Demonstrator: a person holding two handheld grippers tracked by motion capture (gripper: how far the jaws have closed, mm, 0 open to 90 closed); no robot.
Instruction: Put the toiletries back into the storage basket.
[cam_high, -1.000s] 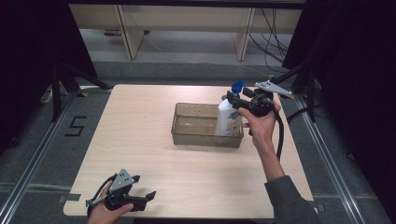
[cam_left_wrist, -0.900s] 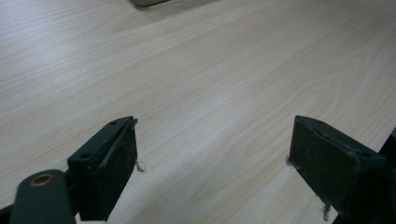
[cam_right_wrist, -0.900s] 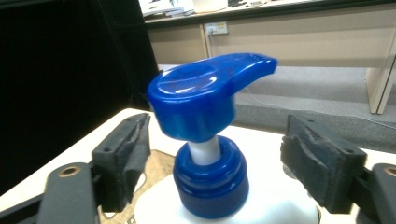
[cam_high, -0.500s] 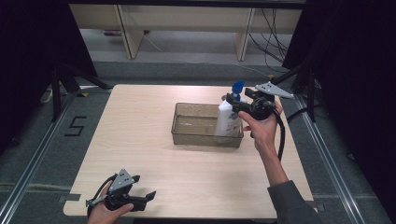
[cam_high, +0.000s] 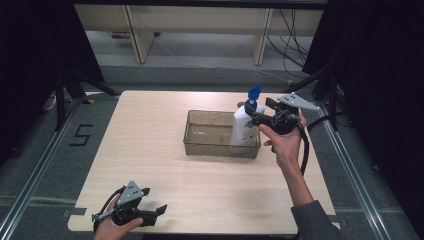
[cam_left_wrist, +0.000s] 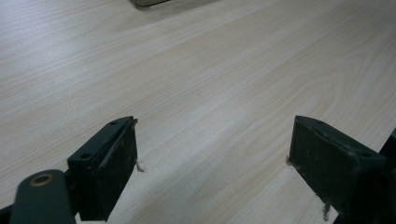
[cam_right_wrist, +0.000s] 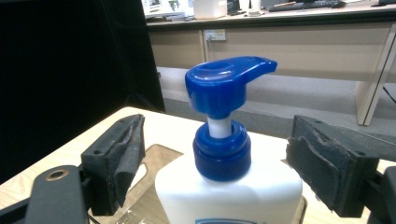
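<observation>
A white pump bottle (cam_high: 244, 129) with a blue pump head (cam_high: 253, 94) stands upright in the right end of a clear plastic bin (cam_high: 210, 142). My right gripper (cam_high: 254, 116) is level with the bottle's neck, coming from the right. In the right gripper view the bottle (cam_right_wrist: 229, 191) and its blue pump (cam_right_wrist: 224, 84) stand between the jaws of that gripper (cam_right_wrist: 217, 135). The jaws have just been opening, and the pads stand apart from the neck on both sides. My left gripper (cam_high: 157, 211) rests open at the table's near left edge, with only bare wood between its jaws (cam_left_wrist: 212, 140).
The bin sits right of the middle on a light wooden table (cam_high: 150, 150). Behind the table are wooden shelf legs (cam_high: 135, 35) and cables on the grey floor. Metal rails (cam_high: 360, 185) run along both sides of the table.
The right gripper's jaws have spread away from the bottle's neck, and the hand has shifted slightly. The bottle stays upright in the bin. The left gripper has not moved.
</observation>
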